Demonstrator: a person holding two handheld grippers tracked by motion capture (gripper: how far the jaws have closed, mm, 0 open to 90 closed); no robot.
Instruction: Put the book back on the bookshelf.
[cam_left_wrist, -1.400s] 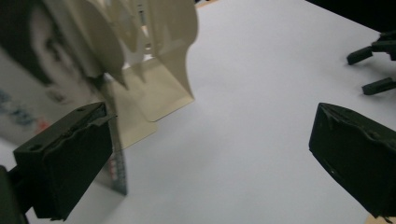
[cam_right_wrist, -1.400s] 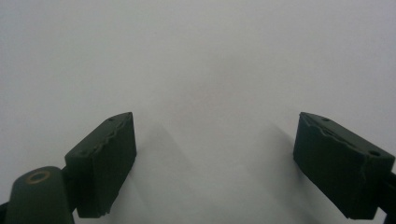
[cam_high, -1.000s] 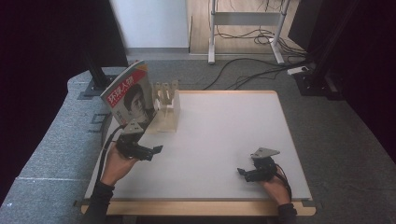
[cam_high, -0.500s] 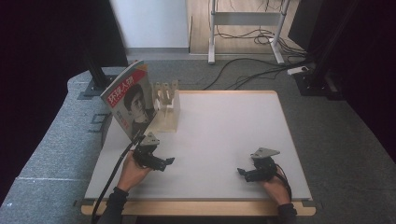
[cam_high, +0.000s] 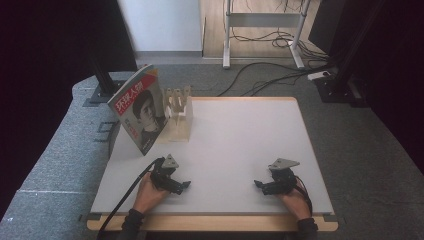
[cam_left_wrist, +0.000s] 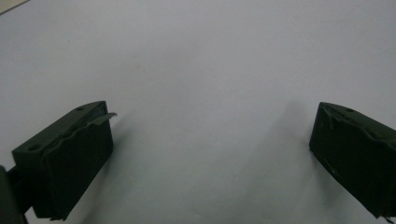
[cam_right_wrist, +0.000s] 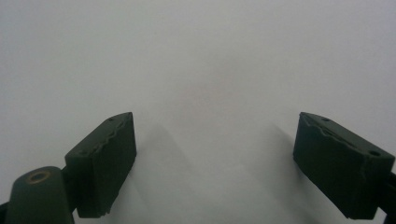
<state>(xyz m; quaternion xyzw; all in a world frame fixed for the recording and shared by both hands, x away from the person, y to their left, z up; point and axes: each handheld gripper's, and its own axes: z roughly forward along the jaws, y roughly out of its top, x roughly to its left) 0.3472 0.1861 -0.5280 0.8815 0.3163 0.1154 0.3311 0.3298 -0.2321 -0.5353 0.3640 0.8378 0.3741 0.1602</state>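
While the white counter (cam_high: 235, 145) lies bare across its middle, a magazine (cam_high: 141, 114) stands tilted against a wooden rack (cam_high: 180, 112) at its far left corner. Near the front edge, well apart, rest the left hand-held gripper (cam_high: 184, 185) and right hand-held gripper (cam_high: 258, 185), both jaws wide apart, holding nothing.

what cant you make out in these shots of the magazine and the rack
- Magazine, high view: the back cover faces away; the small print is too small to read.
- Wooden rack, high view: its left side is hidden behind the magazine, so whether the two touch is unclear.
- Left tongs and right tongs, high view: too small to judge their gap; the gripper views show both open.
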